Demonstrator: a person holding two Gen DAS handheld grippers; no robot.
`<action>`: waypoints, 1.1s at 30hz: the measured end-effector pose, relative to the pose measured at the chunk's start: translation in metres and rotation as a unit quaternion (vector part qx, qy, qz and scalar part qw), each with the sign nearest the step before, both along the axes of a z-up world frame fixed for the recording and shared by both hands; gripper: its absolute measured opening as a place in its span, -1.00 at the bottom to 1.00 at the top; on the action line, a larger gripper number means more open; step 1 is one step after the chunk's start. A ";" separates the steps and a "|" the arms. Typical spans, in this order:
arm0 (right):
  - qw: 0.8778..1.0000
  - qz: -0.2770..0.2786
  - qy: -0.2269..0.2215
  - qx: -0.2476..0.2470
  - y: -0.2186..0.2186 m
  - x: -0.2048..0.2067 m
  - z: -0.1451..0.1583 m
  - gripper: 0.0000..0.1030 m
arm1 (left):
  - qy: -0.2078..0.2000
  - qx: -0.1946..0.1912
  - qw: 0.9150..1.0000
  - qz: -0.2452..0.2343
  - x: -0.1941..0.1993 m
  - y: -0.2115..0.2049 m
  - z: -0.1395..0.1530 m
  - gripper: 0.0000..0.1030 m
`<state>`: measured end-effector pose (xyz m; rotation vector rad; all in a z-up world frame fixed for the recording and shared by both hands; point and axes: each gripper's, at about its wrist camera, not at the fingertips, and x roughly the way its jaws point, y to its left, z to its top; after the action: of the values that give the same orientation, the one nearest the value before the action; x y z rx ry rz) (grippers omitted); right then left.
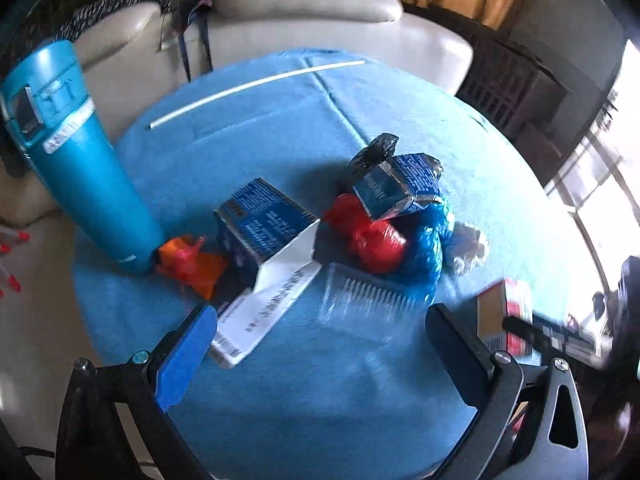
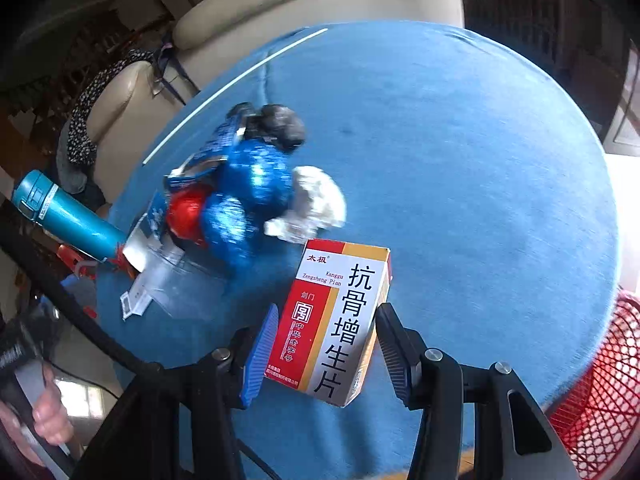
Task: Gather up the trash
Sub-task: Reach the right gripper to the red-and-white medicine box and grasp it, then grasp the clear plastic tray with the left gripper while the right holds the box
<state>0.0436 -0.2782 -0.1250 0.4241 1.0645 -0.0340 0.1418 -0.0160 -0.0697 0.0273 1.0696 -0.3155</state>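
- Round table w/ blue fuzzy cloth (image 1: 400, 120) carries all the trash; thin white straight rod (image 1: 256, 86) lies near its far edge.
- Red wire-mesh basket (image 2: 604, 380) at table's right edge; contents can't tell.
- Tall teal metal flask (image 1: 80, 168) stands at left rim.
- Red-yellow-white cardboard medicine box (image 2: 336, 320) sits between right gripper (image 2: 325, 354) fingers; jaws narrow around it, contact unclear.
- Left gripper (image 1: 322, 330): jaws wide, nothing between, over a clear ribbed plastic tray (image 1: 364, 300).
- Opened dark-blue carton (image 1: 264, 220), white flap out, beside crinkly orange wrapper (image 1: 192, 264).
- Pile: red and blue shiny plastic bags (image 1: 400, 248), crushed blue carton (image 1: 400, 188) on top.
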 end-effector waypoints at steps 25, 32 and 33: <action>0.998 -0.015 0.036 0.045 -0.004 0.001 -0.028 0.37 | 0.149 -0.080 0.973 0.156 0.035 -0.020 -0.071 0.36; 1.000 -0.001 -0.010 0.008 -0.004 -0.007 -0.018 0.04 | 0.118 -0.072 0.982 0.131 0.020 -0.025 -0.061 0.20; 1.000 -0.002 -0.015 0.011 -0.008 -0.009 -0.016 0.04 | 0.113 -0.071 0.983 0.125 0.017 -0.026 -0.059 0.16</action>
<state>0.0342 -0.2858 -0.1406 0.4451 1.0362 -0.0187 0.1593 -0.0417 -0.1286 -0.2736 1.2578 -0.1689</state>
